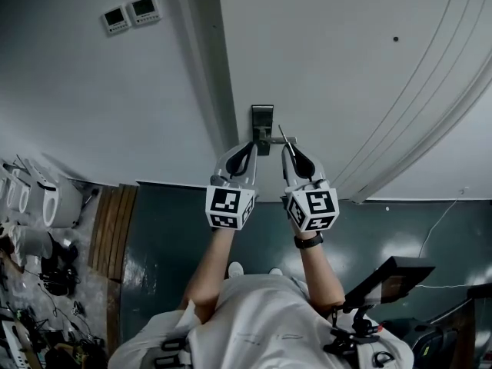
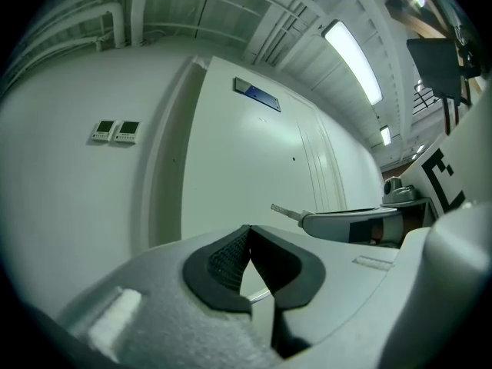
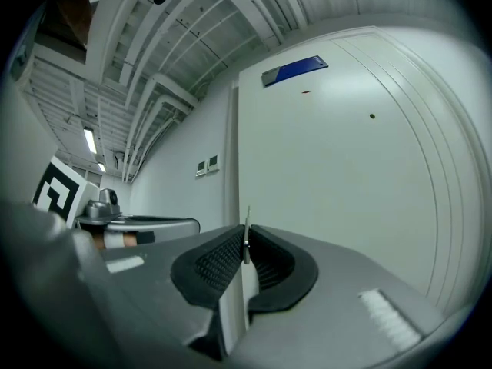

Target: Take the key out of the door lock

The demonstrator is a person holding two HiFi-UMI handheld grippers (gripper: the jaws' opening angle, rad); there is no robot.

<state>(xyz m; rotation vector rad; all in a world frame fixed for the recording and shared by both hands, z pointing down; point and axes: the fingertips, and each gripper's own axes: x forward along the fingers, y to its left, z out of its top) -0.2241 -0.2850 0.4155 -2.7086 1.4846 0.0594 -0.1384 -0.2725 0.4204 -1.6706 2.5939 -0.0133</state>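
A dark lock plate (image 1: 262, 119) with a lever handle (image 1: 266, 139) sits on the pale door (image 1: 346, 75). My right gripper (image 1: 289, 151) is shut on a thin metal key (image 1: 283, 137), whose blade pokes out past the jaws, clear of the plate. The right gripper view shows the key (image 3: 246, 237) edge-on between the ribbed pads. From the left gripper view the key's blade (image 2: 285, 211) juts from the right gripper's jaws. My left gripper (image 1: 248, 149) hangs just left of the handle, shut, and I see nothing between its pads (image 2: 227, 260).
Two small wall panels (image 1: 131, 14) are mounted left of the door frame (image 1: 207, 75). A blue sign (image 3: 296, 70) is fixed high on the door. Clutter (image 1: 46, 275) lies on the floor at left and a dark stand (image 1: 392, 279) at lower right.
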